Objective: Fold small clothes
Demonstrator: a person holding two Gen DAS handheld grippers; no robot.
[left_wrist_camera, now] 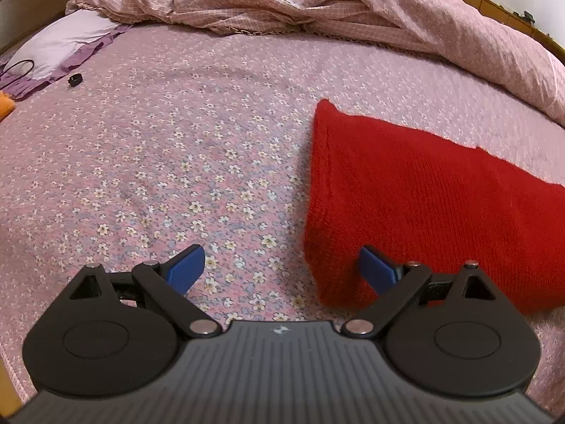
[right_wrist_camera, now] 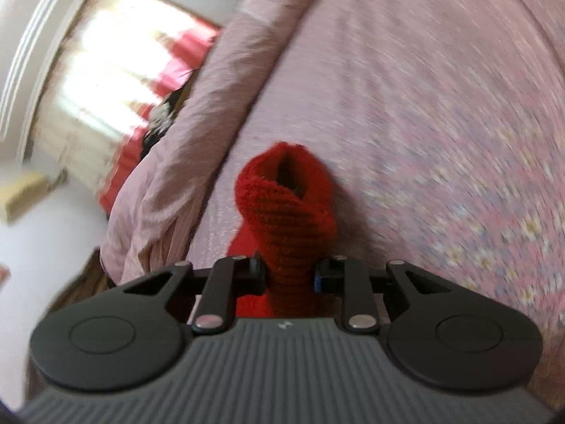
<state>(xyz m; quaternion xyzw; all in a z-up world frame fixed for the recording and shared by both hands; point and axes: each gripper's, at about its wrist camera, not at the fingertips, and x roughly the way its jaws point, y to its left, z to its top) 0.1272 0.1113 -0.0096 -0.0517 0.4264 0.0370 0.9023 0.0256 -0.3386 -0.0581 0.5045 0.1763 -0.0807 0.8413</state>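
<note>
A red knitted garment [left_wrist_camera: 416, 205] lies flat on the floral pink bedsheet [left_wrist_camera: 176, 141], to the right in the left wrist view. My left gripper [left_wrist_camera: 282, 268] is open and empty, low over the sheet, with its right blue finger [left_wrist_camera: 376, 270] at the garment's near left corner. My right gripper [right_wrist_camera: 289, 275] is shut on a bunched, twisted part of the red garment [right_wrist_camera: 286, 205] and holds it up off the bed; that view is blurred by motion.
A rumpled pink quilt [left_wrist_camera: 317, 3] lies along the far and right side of the bed. A lilac pillow [left_wrist_camera: 60, 42], a black cable and a small black object [left_wrist_camera: 75, 79] are at the far left. A bright window with red curtains [right_wrist_camera: 123, 56] is beyond the bed.
</note>
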